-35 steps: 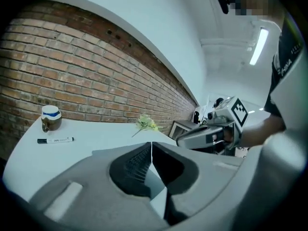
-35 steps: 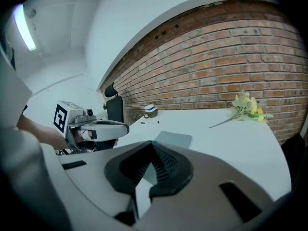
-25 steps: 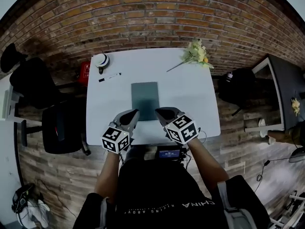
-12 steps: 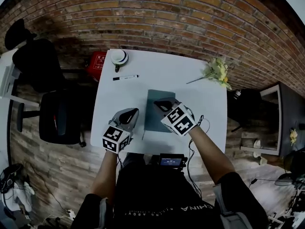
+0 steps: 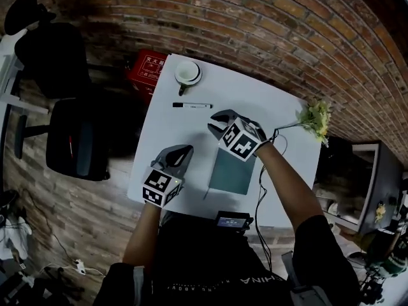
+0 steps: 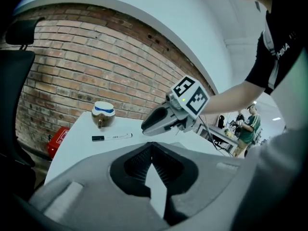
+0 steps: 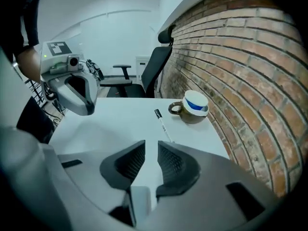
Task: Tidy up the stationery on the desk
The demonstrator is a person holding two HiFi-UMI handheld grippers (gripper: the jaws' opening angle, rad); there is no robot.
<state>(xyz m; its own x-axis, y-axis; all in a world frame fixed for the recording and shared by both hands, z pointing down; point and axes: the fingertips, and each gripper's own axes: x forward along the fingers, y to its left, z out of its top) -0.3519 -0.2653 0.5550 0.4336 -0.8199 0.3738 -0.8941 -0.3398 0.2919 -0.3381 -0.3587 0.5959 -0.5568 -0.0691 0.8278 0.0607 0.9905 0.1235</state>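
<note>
Marker pen (image 5: 192, 105): one, lying near the far edge, close to the mug.
Mug (image 5: 188, 73): one, at the far left corner.
Notebook (image 5: 233, 171): one, dark, flat by the near edge.
Flowers (image 5: 313, 116): one bunch, at the far right corner.
Left tongs (image 5: 185, 150): closed, empty.
Right tongs (image 5: 215, 123): jaws slightly apart, just opening, nothing between them.
Surface (image 5: 255, 101): white.
Room: brick wall (image 5: 268, 24), plank floor (image 5: 76, 215), one red box (image 5: 146, 69), two black chairs (image 5: 76, 139).
</note>
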